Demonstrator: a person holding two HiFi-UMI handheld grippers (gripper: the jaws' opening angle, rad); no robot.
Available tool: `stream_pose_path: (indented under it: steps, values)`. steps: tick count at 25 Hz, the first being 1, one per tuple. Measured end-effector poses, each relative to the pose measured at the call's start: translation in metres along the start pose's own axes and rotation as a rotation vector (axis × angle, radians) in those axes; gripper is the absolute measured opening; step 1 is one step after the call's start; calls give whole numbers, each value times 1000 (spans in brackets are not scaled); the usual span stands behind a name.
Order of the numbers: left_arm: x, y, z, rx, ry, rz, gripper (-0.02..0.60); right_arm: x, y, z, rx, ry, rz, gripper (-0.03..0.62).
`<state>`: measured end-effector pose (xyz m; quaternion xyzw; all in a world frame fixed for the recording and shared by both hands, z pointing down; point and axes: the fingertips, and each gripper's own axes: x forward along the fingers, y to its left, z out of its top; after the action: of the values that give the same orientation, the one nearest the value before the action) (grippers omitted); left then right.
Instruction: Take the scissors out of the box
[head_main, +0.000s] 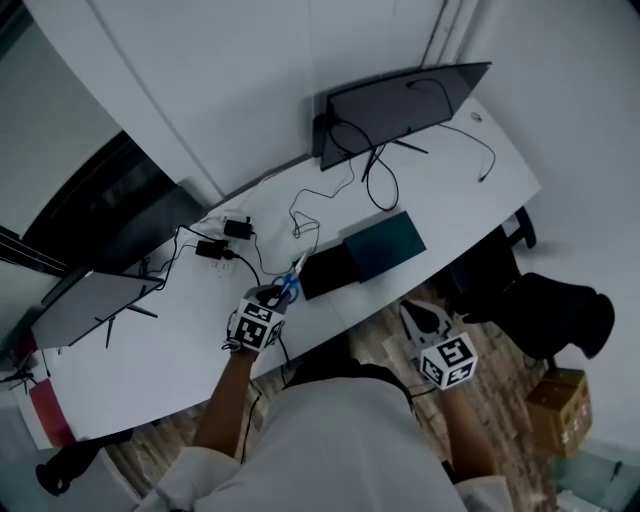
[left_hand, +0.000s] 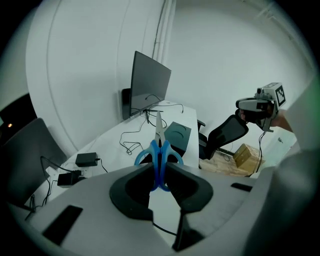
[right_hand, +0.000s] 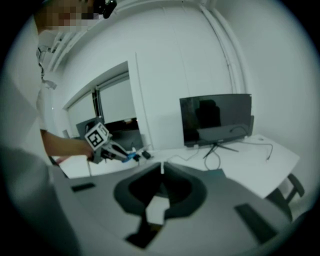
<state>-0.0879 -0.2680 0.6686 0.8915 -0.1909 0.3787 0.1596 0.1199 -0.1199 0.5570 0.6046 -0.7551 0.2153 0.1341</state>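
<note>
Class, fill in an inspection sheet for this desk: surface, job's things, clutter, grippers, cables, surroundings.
Surface: white desk, two monitors standing on it.
Job's things: scissors held clear of the dark box, which sits on the desk.
Clutter: two black power adapters.
Grippers: left gripper shut on the scissors' blue handles; right gripper shut, empty.
Cables: black cables loop between monitor and adapters.
Surroundings: black chair, cardboard carton on the floor.

My blue-handled scissors (left_hand: 160, 146), blades closed and pointing away, are pinched by the handles in my left claw (left_hand: 159, 170), near the dark teal box (left_hand: 178, 136).
</note>
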Motion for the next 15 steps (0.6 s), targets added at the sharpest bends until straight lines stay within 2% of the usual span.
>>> stream_pose_path:
  steps: [15]
  values:
    - [-72, -68, -13, -158, -118, 108, 106, -71, 10, -26, -20, -33, 78, 35]
